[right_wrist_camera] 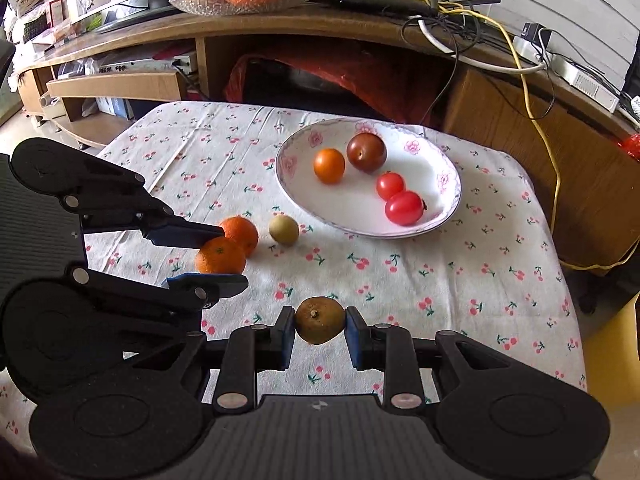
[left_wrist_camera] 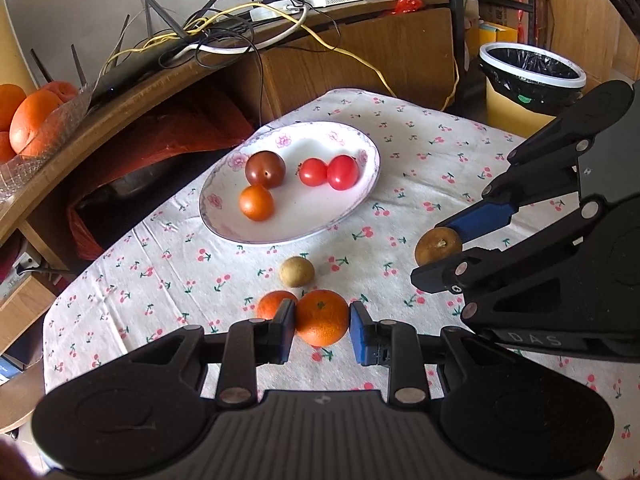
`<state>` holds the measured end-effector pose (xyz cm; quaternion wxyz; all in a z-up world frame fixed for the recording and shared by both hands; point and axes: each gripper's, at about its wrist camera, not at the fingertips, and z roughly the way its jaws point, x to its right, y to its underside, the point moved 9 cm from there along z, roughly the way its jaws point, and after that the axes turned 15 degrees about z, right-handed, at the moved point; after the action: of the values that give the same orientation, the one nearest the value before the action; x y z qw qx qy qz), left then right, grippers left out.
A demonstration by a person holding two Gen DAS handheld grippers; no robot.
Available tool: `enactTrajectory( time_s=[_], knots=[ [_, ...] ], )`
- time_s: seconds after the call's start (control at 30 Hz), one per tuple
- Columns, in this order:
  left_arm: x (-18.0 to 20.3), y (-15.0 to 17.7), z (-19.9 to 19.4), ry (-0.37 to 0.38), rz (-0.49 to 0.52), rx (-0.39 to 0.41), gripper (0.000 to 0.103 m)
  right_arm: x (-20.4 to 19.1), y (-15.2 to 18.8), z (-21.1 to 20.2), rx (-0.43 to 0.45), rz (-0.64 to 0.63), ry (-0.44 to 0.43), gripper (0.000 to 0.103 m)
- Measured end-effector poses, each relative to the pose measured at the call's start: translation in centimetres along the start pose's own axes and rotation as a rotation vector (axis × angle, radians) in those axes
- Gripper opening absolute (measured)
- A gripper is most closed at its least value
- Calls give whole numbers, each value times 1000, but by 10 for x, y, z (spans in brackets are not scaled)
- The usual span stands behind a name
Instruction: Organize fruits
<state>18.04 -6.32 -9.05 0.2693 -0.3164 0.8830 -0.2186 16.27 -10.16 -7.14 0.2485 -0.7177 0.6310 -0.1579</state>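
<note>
Blue fingertips [left_wrist_camera: 286,330] of the left gripper [left_wrist_camera: 322,330] pinch a bright mandarin [left_wrist_camera: 322,317] from both sides, and the right gripper [right_wrist_camera: 320,332] is clamped the same way on a dull brown fruit [right_wrist_camera: 320,320].

Biggest thing before them is the table under its cherry-print cloth [left_wrist_camera: 420,168]. On it, toward twelve o'clock from the left gripper, sits the white flowered plate [left_wrist_camera: 348,220], already carrying a dark plum-coloured fruit [left_wrist_camera: 265,169], a small orange one [left_wrist_camera: 256,202] and two red tomatoes [left_wrist_camera: 329,172]. Loose on the cloth, between plate and gripper, lie a second mandarin [left_wrist_camera: 272,304], close at ten o'clock of the held one, and a small tan fruit [left_wrist_camera: 296,271] at eleven.

Both held fruits are round and gripped only across their middles, so I reckon either could roll out of the pads if a hand tilts sharply. The two grippers are close together, and both heading for one plate could knock them together. A fruit let go too high could bump the tomatoes over the rim.
</note>
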Motion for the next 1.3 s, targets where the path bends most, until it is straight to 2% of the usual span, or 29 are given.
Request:
enactTrajectory(
  time_s=[1.3],
  knots=[
    [-46,-30,22,-97,3,25,37,7,-43,19,62,20,29,23]
  ],
)
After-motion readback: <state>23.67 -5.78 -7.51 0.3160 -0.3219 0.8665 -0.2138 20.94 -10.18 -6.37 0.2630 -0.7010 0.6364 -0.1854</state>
